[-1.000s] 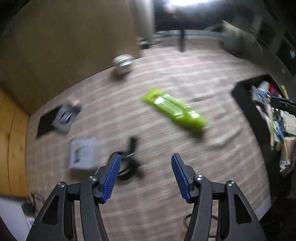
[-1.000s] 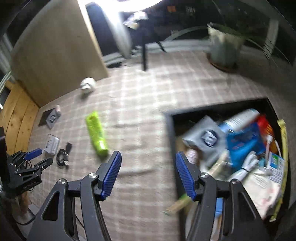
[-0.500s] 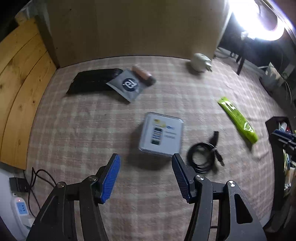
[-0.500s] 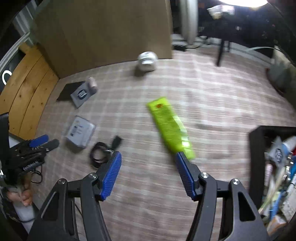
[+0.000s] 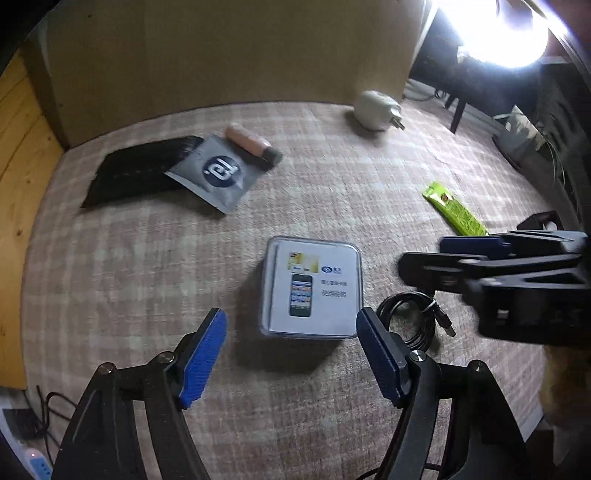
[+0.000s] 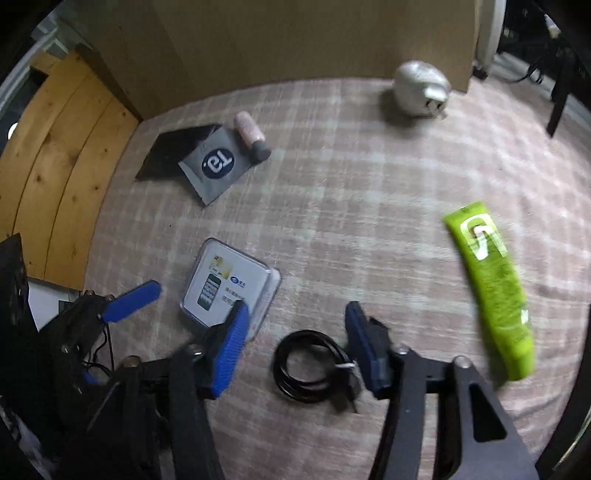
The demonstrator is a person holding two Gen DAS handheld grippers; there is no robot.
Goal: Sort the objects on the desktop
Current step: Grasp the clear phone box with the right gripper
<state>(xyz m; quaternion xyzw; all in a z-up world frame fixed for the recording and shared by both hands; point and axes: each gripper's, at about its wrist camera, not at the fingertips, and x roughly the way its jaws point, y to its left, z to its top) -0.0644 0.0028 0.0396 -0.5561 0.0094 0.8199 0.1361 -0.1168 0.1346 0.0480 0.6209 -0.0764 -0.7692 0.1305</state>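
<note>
**Both tools brought down over new targets**

The left tool (image 5: 291, 354) is being opened, empty, over the box (image 5: 312, 291). The right tool (image 6: 295, 350), swung from the bin, is being closed around the cable (image 6: 310, 365), not yet gripped, on the bench (image 5: 147, 258).

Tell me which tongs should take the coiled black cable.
Right. The right tongs sit directly over the coiled black cable, jaws closing with nothing gripped yet. The left tongs frame the clear case instead, jaws opening.

Pale checked tablecloth (image 5: 147, 266), brown board (image 5: 229, 51) behind, wooden panelling (image 6: 55, 162) left, bright lamp (image 5: 498, 33) right.
</note>
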